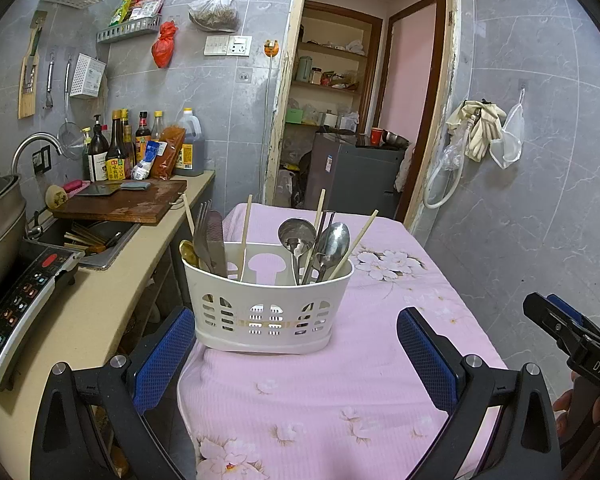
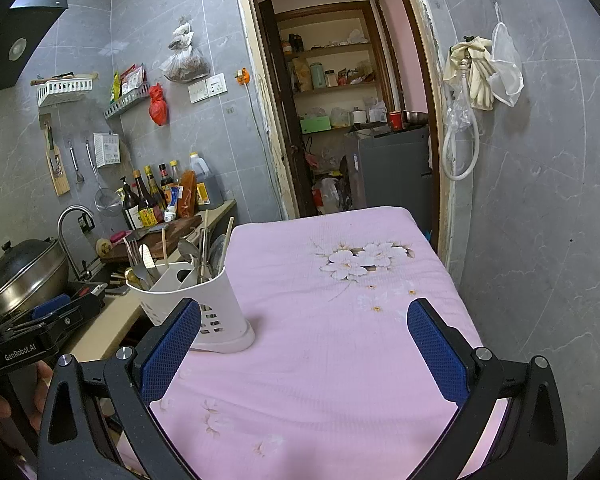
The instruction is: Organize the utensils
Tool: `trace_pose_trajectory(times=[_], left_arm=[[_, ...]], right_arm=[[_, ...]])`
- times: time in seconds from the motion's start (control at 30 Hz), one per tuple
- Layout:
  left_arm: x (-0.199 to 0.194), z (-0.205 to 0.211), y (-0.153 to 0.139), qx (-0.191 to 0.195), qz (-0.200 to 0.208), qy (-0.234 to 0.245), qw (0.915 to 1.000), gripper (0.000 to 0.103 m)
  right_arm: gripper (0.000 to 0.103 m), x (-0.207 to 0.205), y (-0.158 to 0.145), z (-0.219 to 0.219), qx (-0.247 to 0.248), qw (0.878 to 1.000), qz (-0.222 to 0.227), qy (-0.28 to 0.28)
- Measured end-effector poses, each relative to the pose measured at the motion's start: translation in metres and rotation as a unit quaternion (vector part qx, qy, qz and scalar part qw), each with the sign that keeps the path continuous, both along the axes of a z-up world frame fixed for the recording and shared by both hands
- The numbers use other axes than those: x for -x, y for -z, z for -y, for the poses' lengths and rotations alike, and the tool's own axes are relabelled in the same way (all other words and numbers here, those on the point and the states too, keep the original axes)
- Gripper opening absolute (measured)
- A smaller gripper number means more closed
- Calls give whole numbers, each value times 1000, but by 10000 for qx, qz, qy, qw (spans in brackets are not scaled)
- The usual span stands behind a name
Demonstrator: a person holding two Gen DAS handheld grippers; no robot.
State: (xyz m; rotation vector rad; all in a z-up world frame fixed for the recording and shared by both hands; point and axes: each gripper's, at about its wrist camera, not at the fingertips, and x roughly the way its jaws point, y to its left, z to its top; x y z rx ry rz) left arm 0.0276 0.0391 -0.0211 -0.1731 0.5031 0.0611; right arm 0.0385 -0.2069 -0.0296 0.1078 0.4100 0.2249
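Note:
A white plastic utensil caddy point(image 1: 266, 312) stands upright on the pink flowered tablecloth point(image 1: 340, 400), near the table's left edge. Its left compartment holds a fork, a knife point(image 1: 216, 246) and a gold spoon; the right one holds a ladle point(image 1: 296, 236), a large spoon point(image 1: 334, 244) and chopsticks. My left gripper point(image 1: 296, 354) is open just in front of the caddy, nothing between its fingers. In the right wrist view the caddy point(image 2: 204, 304) sits to the left, behind the left finger. My right gripper point(image 2: 304, 344) is open over bare cloth, holding nothing.
A beige counter point(image 1: 100, 300) runs along the left with an induction cooker point(image 1: 16, 304), a steel pot point(image 2: 28, 276), a sink with tap, a wooden cutting board point(image 1: 128, 200) and sauce bottles. An open doorway lies behind the table; a tiled wall is to the right.

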Motion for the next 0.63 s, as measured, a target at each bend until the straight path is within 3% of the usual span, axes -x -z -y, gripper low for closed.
trace_pose_trajectory(times=[0.63], left_arm=[[-2,-2,2,16,-53,-173,9998,102]], right_arm=[[101,4,10,-6,3,10000,-63,-3]])
